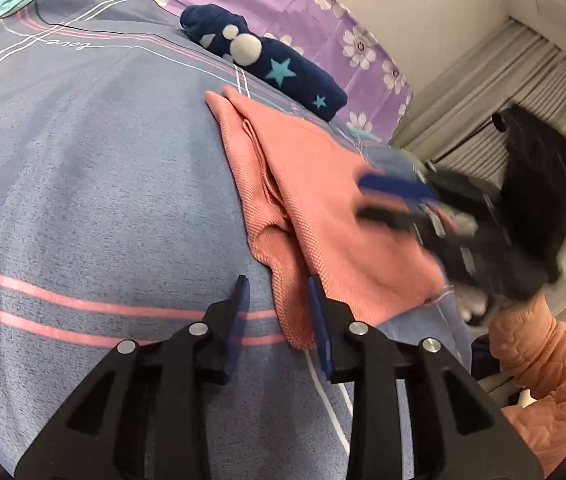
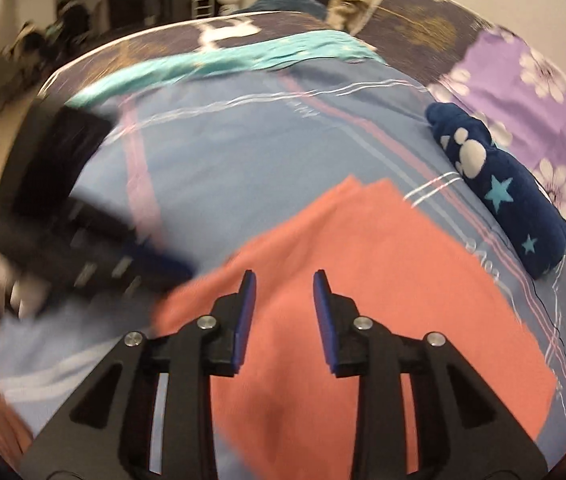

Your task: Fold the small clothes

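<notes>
A salmon-pink cloth (image 1: 323, 208) (image 2: 363, 280) lies folded and partly creased on the blue-grey striped bedspread (image 1: 83, 160). My left gripper (image 1: 279, 284) is open at the cloth's near corner, and a narrow flap of cloth shows between its fingers without being pinched. My right gripper (image 2: 285, 276) hovers open over the middle of the cloth with nothing between its pads. It appears blurred in the left wrist view (image 1: 363, 196), over the cloth's right side. The left gripper (image 2: 175, 268) is a dark blur at the cloth's left edge in the right wrist view.
A rolled navy garment (image 1: 267, 60) (image 2: 503, 200) with stars and white dots lies just beyond the pink cloth. A purple flowered sheet (image 1: 303, 8) (image 2: 523, 80) lies behind it. A teal cloth (image 2: 243, 60) is at the far side. An orange padded sleeve (image 1: 543, 360) and pale curtains (image 1: 503, 92) are at right.
</notes>
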`<state>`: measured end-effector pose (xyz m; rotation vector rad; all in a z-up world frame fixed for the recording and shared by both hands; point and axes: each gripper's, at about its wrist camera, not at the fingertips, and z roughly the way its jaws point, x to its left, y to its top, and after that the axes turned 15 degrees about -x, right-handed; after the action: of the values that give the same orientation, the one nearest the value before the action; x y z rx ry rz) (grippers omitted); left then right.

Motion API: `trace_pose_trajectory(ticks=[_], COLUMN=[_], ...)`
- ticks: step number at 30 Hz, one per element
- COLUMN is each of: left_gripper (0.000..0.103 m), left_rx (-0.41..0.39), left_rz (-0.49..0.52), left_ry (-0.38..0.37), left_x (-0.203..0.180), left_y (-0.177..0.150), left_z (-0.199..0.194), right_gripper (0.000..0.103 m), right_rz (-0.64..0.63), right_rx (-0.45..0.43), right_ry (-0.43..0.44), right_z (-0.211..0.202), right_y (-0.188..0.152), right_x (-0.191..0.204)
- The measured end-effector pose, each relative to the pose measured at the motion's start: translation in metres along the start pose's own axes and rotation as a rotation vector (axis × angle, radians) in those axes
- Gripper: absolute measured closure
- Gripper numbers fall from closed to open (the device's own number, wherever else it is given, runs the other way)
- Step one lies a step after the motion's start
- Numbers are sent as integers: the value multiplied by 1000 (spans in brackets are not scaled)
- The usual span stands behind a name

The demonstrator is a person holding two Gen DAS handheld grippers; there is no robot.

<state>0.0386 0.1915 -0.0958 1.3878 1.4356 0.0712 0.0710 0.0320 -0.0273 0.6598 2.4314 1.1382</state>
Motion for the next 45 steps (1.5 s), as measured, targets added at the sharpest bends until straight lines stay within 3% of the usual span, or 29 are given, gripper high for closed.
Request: trace_pose_trajectory(ticks=[4, 8, 10, 11, 14, 19, 21, 23, 24, 25, 26, 27, 29, 31, 32, 34, 36, 41, 43, 45], left_gripper=[72, 72, 80, 101, 101, 102, 102, 102, 102, 102, 100, 93, 79, 78, 78, 77, 75, 70, 68, 68], left_rx=[48, 62, 59, 65, 74, 33, 5, -49, -80, -101, -108, -100, -16, 107, 176, 136, 161, 165, 197, 235], left_rz=[49, 60, 42, 43, 18, 117, 152, 197, 223, 249, 281, 310, 369, 410, 438, 534, 554, 631, 650, 667], left_ry=[-17, -16, 3, 38, 69, 167, 219, 196, 153, 113, 79, 59, 87, 158, 229, 282, 325, 165, 68, 22], left_x=[-12, -15, -12, -10, -4, -14, -23, -42, -57, -70, -83, -95, -111, -108, -102, -115, -130, -209, -245, -268], left_y=[-6, -11, -10, -10, -13, -15, -11, -1, 4, 7, 8, 8, -1, -19, -33, -44, -41, -38, -49, -58], left_z=[1, 0, 2, 2, 0, -14, -23, -32, -36, -37, -35, -29, 2, 40, 62, 67, 71, 87, 109, 131], right_gripper=[67, 65, 64, 64, 63, 58, 58, 63, 72, 79, 80, 81, 81, 80, 79, 79, 79, 77, 78, 83], right_rz=[-67, -34, 1, 34, 118, 287, 384, 498, 574, 630, 722, 770, 830, 847, 842, 825, 836, 872, 877, 872], right_rx=[-4, 9, 2, -5, -29, -46, -38, -36, -45, -54, -76, -86, -76, -55, -53, -77, -133, -209, -217, -223], right_ry=[12, 19, 5, -8, -59, -251, -382, -505, -546, -564, -579, -574, -529, -459, -434, -418, -394, -420, -423, -391], right_z=[-18, -22, -28, -32, -50, -104, -132, -161, -176, -186, -200, -206, -207, -201, -199, -203, -216, -242, -249, -251], right_y=[-24, -36, -41, -44, -51, -89, -115, -145, -162, -174, -194, -206, -227, -241, -247, -250, -255, -267, -270, -270], right_x=[28, 33, 30, 25, 6, -48, -77, -105, -118, -127, -137, -141, -144, -141, -138, -136, -140, -166, -171, -177])
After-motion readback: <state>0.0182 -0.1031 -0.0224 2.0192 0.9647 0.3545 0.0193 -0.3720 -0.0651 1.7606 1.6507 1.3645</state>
